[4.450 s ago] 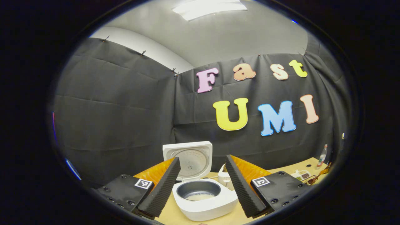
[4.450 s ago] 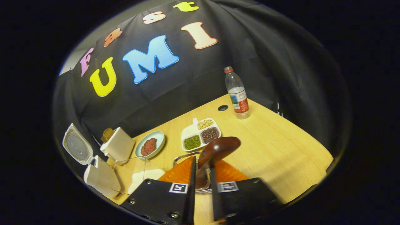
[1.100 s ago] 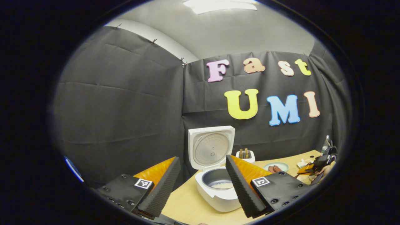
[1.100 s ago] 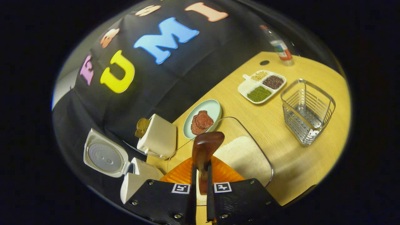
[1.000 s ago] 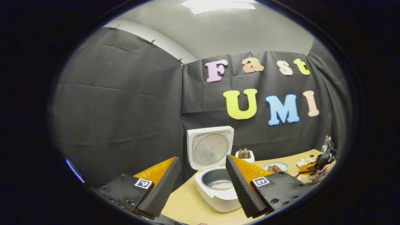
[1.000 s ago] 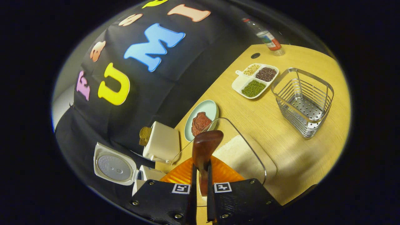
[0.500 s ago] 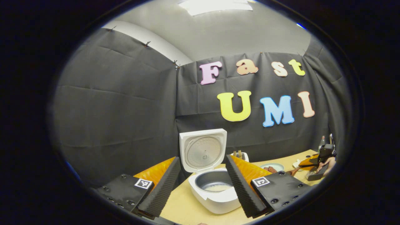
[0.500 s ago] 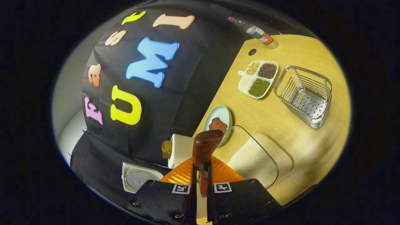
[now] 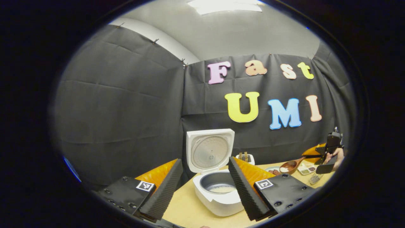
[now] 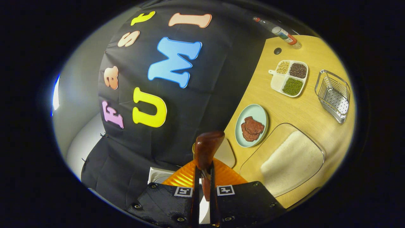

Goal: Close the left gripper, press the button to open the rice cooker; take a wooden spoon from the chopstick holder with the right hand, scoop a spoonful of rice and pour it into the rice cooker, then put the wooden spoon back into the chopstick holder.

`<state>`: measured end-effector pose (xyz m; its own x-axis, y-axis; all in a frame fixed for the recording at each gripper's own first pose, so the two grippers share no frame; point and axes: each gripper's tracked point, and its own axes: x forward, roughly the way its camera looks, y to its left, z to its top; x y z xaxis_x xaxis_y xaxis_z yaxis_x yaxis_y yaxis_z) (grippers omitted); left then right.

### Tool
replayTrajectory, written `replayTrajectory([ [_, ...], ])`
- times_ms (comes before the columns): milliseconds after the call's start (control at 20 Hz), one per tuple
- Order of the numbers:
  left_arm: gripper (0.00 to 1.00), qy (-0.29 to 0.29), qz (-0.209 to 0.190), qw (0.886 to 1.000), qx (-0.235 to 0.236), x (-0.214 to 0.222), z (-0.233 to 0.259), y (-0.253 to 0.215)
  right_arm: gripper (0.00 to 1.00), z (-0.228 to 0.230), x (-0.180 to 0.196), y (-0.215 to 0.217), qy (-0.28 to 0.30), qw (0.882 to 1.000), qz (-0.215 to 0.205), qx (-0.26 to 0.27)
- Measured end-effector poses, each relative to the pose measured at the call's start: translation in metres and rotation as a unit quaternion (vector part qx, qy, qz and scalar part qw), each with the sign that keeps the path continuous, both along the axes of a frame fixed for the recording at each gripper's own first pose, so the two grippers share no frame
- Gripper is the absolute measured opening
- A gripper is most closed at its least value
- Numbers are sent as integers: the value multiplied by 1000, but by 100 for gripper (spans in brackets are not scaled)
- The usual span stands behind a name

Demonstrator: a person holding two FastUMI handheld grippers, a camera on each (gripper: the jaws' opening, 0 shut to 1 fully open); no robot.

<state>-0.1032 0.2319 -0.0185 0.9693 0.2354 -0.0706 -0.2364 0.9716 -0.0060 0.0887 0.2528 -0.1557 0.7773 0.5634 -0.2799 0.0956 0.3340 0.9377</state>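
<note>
The white rice cooker (image 9: 218, 198) stands open on the table, lid (image 9: 210, 150) upright, a little rice in its dark pot. My left gripper (image 9: 205, 161) hangs open just in front of it, holding nothing. Far right, a hand holds my right gripper (image 9: 327, 148) with the wooden spoon (image 9: 289, 165) pointing toward the cooker, white rice in its bowl. My right gripper (image 10: 203, 169) is shut on the spoon's handle; the spoon's bowl (image 10: 207, 145) shows from behind. The cooker's lid (image 10: 158, 175) peeks beside the fingers. The wire chopstick holder (image 10: 333, 95) stands at the far right.
A glass tray of rice (image 10: 291, 161) lies right of the spoon. Behind it are a pale plate with brown food (image 10: 251, 125), a divided dish of beans (image 10: 289, 77) and a bottle (image 10: 280, 31). A toaster (image 9: 246, 157) stands beside the cooker.
My right gripper has swung the spoon off the rice tray and leftward toward the cooker, rolling as it went. In the left gripper view the spoon now shows raised with rice. The left gripper stays open.
</note>
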Motion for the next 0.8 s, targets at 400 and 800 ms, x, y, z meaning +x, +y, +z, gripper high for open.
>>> replayTrajectory([
  [400, 100, 6, 24, 1000, -9, -13, -9, 21, 13, 35, -1, 64, -30, 998, 51, 5],
  [800, 100, 11, 56, 998, -12, -32, -17, 52, 13, 50, -6, 140, -59, 992, 111, -20],
])
